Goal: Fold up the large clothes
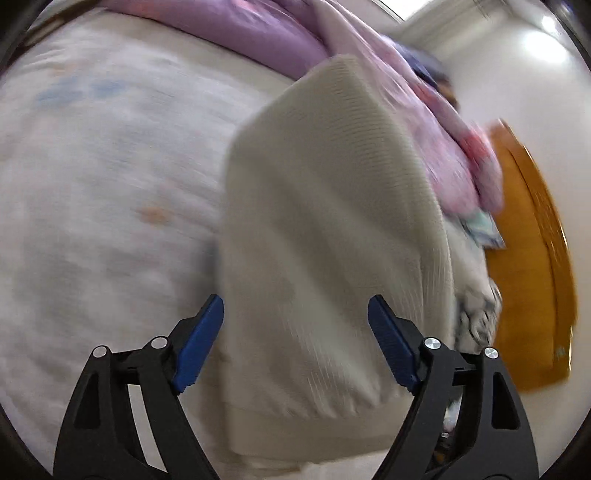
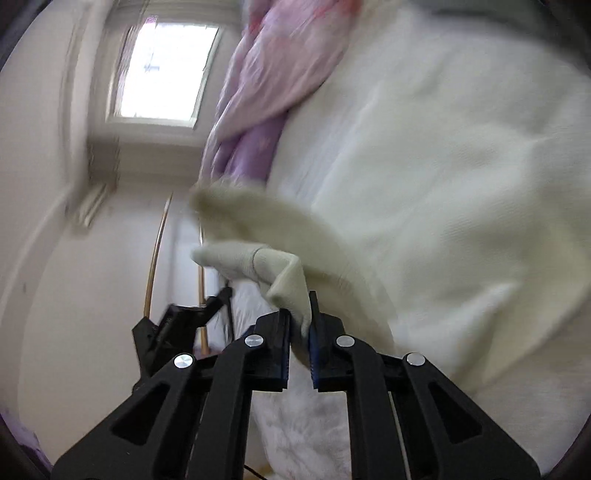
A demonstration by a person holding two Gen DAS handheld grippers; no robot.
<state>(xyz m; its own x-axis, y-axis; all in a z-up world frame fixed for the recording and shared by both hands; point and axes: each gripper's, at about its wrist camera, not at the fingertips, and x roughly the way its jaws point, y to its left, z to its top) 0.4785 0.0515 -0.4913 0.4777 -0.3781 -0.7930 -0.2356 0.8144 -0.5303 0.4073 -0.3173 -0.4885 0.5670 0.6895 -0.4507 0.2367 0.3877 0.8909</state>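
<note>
Item, nearest: right gripper (image 2: 300, 334), black frame with blue pads, jaws pinched on a doubled edge of the cream ribbed-knit sweater (image 1: 332, 236), a flap of which stands up from the grip; left gripper (image 1: 295, 332), same make, jaws spread wide and holding nothing, poised over the sweater's ribbed hem. Item, middle: the sweater lies on the white quilted bed cover with faint blue and orange print (image 1: 103, 166), its body seemingly doubled into a long panel with one straight folded side. Judged state: perhaps one fold made, the held portion not yet laid down, further folds and squaring left; blur forbids certainty. Item, beyond: rumpled lilac and pink floral bedding (image 1: 258, 33); amber wooden door (image 1: 528, 258); bright window (image 2: 166, 70) in a pale wall
</note>
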